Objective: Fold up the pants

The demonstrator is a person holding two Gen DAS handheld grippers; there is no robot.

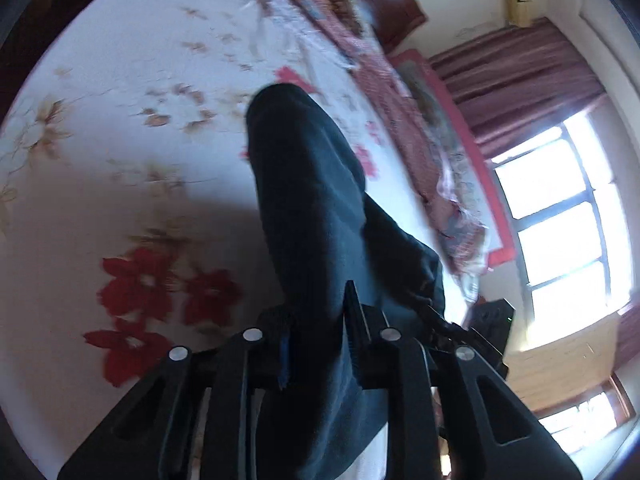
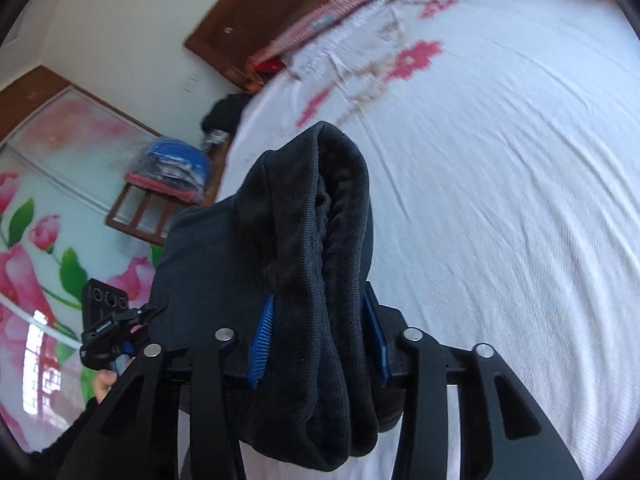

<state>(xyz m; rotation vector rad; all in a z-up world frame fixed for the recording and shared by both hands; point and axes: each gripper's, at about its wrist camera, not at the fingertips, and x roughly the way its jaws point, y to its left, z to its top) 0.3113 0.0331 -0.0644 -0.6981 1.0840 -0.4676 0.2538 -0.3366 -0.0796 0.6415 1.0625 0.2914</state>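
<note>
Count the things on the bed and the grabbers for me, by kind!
Dark pants: 1
Grippers: 2, the left gripper and the right gripper, both holding the pants
Flowered bed sheet: 1
Pink blanket: 1
Total: 5

One pair of dark pants [image 1: 316, 184] and one bed [image 1: 132, 80] under a floral sheet. Two tools: the left tool [image 1: 316, 344] and the right tool [image 2: 320, 344]. One maroon curtain [image 1: 516, 80], one window [image 1: 560, 208], one wooden chair [image 2: 152, 208] bearing one blue bundle [image 2: 176, 164].
</note>
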